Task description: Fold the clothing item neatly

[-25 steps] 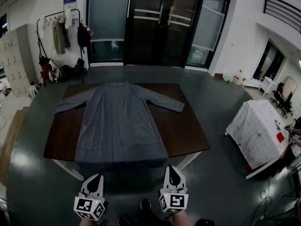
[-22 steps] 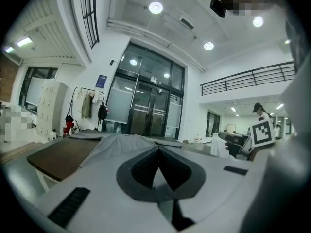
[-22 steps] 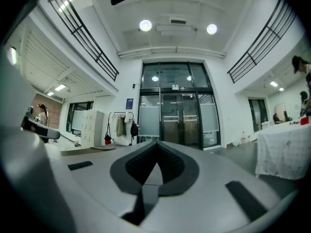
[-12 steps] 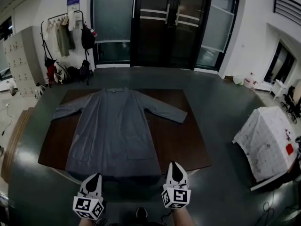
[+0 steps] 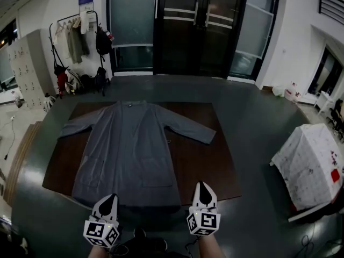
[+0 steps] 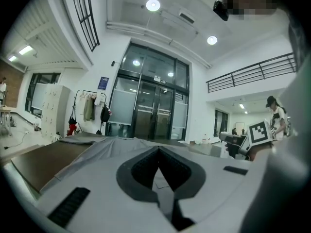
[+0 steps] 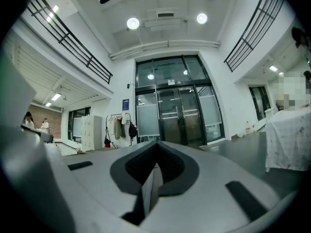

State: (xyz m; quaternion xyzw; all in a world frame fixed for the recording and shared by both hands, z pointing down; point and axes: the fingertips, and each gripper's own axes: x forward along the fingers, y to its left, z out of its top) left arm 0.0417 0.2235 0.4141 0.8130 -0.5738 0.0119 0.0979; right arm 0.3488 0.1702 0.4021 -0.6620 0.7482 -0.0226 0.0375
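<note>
Now both of my grippers stand at the near edge of the brown table (image 5: 207,168), where a second ago they hung short of it over the dark floor. My left gripper (image 5: 109,202) has its jaws pressed together with nothing between them. From my head view its tip now overlaps the hem of the grey coat (image 5: 129,144); before, a strip of floor showed between them. Whether the tip touches the cloth I cannot tell. My right gripper (image 5: 203,190) is likewise closed tight and empty. Its tip now overlaps the table's near edge just beside the coat's right hem corner, over bare wood rather than cloth. The coat itself has not shifted on the table. It lies flat along the table's left half, collar toward the far edge, hem at the near edge. Both sleeves are spread outward, the right one slanting onto the bare wood. Beyond the table's far edge the glass doors (image 5: 199,31) stand as before. The cloth-covered table (image 5: 309,165), well to the right of the brown table, has slid closer to the right border of my head view.
</note>
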